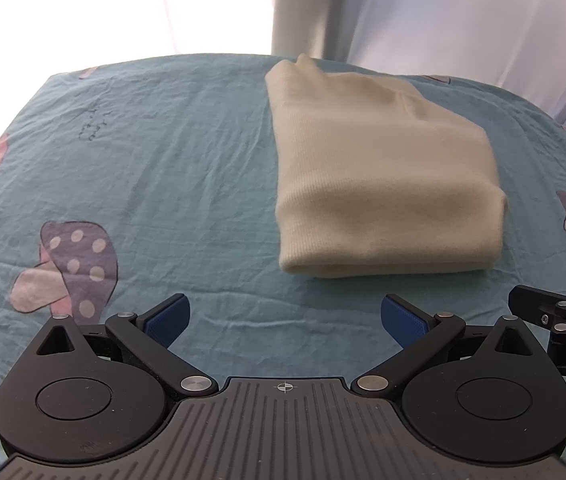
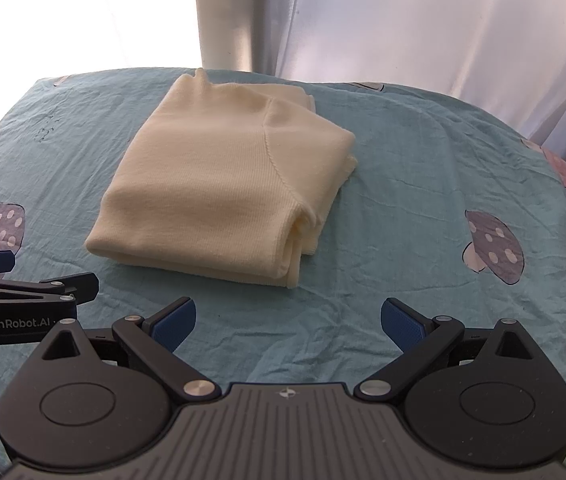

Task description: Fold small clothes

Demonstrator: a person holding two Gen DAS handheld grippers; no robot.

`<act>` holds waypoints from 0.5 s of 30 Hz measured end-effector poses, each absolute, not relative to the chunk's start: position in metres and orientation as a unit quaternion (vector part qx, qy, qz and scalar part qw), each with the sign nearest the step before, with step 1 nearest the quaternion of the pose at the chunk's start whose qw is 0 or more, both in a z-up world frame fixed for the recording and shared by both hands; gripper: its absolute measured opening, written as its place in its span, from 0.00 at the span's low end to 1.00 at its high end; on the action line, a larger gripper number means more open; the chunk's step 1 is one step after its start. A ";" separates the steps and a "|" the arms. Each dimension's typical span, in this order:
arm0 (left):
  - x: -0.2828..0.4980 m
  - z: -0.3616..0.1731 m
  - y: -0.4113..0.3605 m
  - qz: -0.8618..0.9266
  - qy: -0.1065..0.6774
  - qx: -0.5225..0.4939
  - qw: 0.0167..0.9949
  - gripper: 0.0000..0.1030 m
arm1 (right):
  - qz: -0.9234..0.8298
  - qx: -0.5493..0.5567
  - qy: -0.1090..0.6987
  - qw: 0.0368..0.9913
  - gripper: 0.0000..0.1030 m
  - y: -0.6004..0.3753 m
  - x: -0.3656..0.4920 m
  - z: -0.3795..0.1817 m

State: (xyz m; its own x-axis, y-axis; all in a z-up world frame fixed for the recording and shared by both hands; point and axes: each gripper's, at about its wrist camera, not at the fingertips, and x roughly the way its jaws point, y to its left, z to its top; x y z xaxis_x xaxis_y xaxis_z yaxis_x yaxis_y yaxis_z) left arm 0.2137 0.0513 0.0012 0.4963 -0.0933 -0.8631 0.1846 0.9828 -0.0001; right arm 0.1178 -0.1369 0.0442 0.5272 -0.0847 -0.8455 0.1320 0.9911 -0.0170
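Cream sweater lies folded on teal mushroom-print sheet, far of both claws. Left claw & right claw spread apart, holding nothing.

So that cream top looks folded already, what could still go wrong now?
The cream sweater sits folded, but its layered edges at the right side look loose; a nudge from the open right gripper might spill them. The open left gripper sits close to its near fold, so a careless move could drag it. The wrinkled sheet could shift under it too.
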 end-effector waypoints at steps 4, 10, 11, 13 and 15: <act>0.213 0.002 0.049 -0.080 0.495 0.048 0.864 1.00 | -0.062 0.025 0.482 0.873 0.96 -0.136 0.118 0.044; 0.211 0.002 0.047 -0.084 0.493 0.054 0.864 1.00 | -0.062 0.025 0.482 0.873 0.96 -0.136 0.118 0.045; 0.211 0.002 0.047 -0.084 0.493 0.055 0.864 1.00 | -0.062 0.024 0.482 0.874 0.96 -0.136 0.118 0.045; 0.210 0.001 0.047 -0.084 0.494 0.055 0.863 1.00 | -0.062 0.023 0.482 0.874 0.96 -0.136 0.117 0.045; 0.210 0.000 0.046 -0.082 0.496 0.056 0.863 1.00 | -0.062 0.024 0.482 0.874 0.96 -0.136 0.117 0.045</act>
State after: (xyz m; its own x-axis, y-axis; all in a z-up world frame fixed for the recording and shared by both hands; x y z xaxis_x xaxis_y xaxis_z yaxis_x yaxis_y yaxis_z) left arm 0.2100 0.0462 0.0004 0.4947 -0.0850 -0.8649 0.1966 0.9803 0.0161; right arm 0.1172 -0.1362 0.0448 0.5282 -0.0854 -0.8448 0.1311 0.9912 -0.0183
